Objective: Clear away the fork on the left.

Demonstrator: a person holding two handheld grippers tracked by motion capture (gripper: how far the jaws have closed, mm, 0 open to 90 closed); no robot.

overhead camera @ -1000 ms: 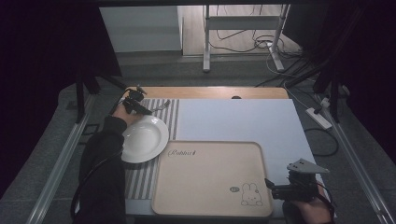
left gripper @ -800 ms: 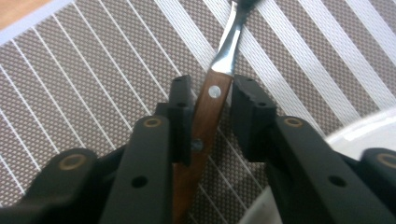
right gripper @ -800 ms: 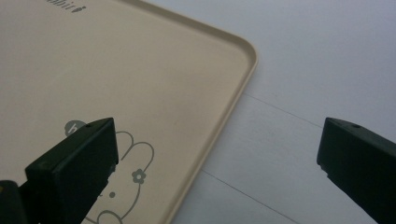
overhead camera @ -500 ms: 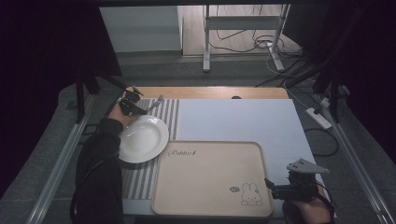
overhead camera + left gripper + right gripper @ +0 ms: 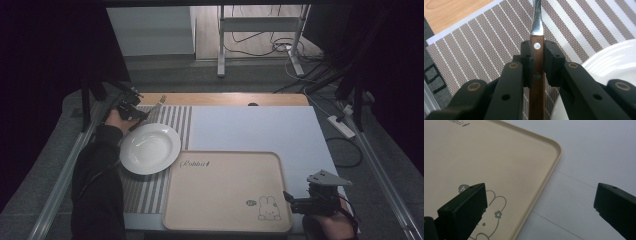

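My left gripper (image 5: 141, 114) is at the far left of the table, over the striped placemat (image 5: 172, 117). It is shut on the wooden handle of a fork (image 5: 159, 102), having closed on it within the last second. In the left gripper view the pads (image 5: 527, 53) press both sides of the brown handle, and the fork's metal neck (image 5: 536, 27) runs on ahead above the placemat (image 5: 486, 45). A white plate (image 5: 150, 148) lies just beside it; its rim (image 5: 614, 57) is at the right. My right gripper (image 5: 292, 200) stands open over the beige tray's near right corner (image 5: 499, 157), with nothing between its jaws (image 5: 541, 202).
The beige rabbit tray (image 5: 225, 190) lies on a white mat (image 5: 250, 127) at the table's front. A wooden table edge (image 5: 225, 99) runs along the back. A person's dark sleeve (image 5: 95, 190) comes in at the lower left.
The left gripper has shifted a little to the left and risen with the fork in its jaws. The right gripper has stayed put.
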